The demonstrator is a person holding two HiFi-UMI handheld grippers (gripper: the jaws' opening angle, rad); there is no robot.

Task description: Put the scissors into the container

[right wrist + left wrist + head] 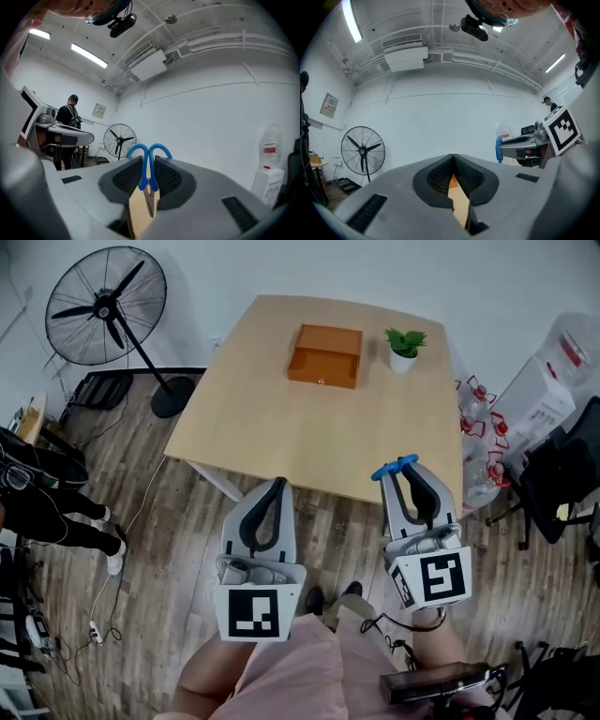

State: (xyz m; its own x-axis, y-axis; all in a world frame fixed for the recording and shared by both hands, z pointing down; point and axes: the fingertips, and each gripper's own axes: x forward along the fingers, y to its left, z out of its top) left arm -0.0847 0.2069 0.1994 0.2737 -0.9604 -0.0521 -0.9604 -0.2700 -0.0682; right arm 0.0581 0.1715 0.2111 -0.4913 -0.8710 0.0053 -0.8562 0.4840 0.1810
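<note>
My right gripper (400, 468) is shut on blue-handled scissors (395, 466); the handle loops (148, 154) stick out past the jaw tips and the blades (149, 201) hang between the pads. It hovers over the near edge of the light wooden table (309, 427). My left gripper (277, 486) is shut with nothing in it, just off the table's near edge. An orange open-topped container (325, 355) sits at the far side of the table, well beyond both grippers. In the left gripper view only a sliver of table shows between the closed pads (440, 176).
A small potted plant (404, 348) stands right of the container. A black floor fan (106, 307) stands left of the table. Plastic bottles (478, 418) and a black chair (562, 474) crowd the right side. A person (47, 502) stands at the left edge.
</note>
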